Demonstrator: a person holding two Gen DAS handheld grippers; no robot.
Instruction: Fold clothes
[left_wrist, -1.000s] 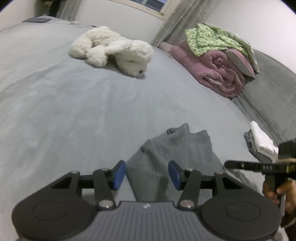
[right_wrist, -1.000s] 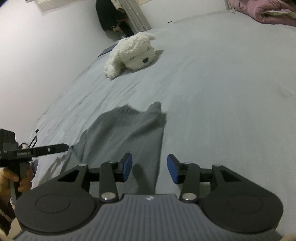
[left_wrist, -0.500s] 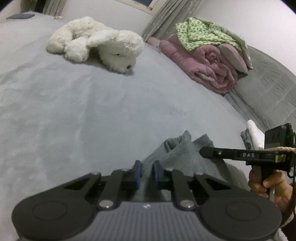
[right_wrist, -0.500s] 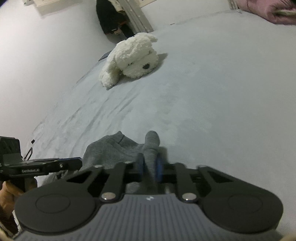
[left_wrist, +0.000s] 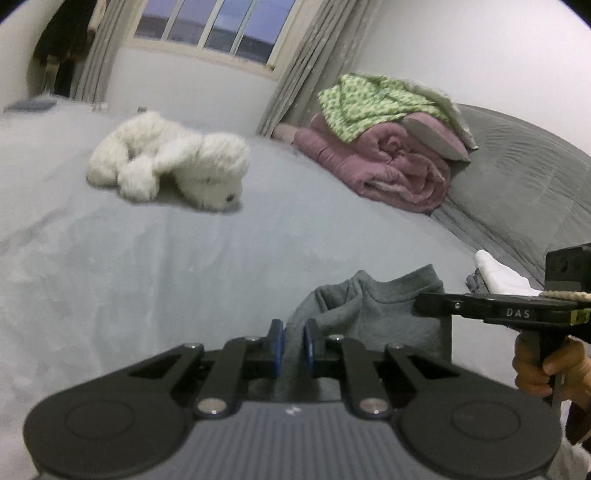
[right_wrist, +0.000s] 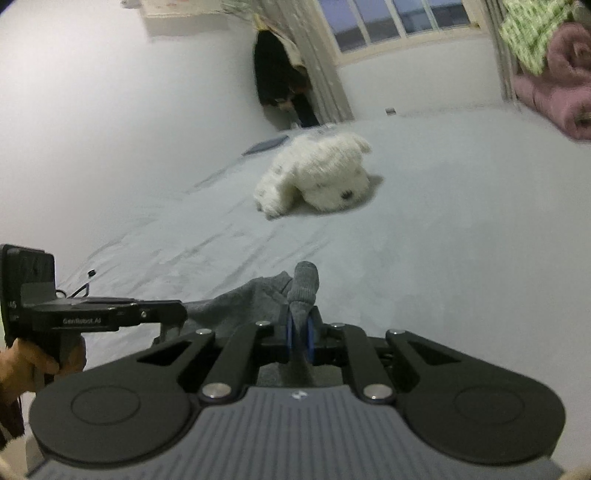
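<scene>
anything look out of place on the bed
Yes: a white plush dog lies flopped on its side mid-bed, away from the folding. Both tongs, left and right, pinch the grey garment, bunching it up.

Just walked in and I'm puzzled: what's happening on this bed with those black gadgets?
A person is folding clothes with a hand-held gripper in each hand. The left gripper and right gripper have both just closed on the grey garment, each pinching a part of it, the rest bunched on the bed. A plush dog lies further back.

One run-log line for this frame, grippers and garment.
left gripper: shut on grey garment | right gripper: shut on grey garment | bed: garment bunched
</scene>
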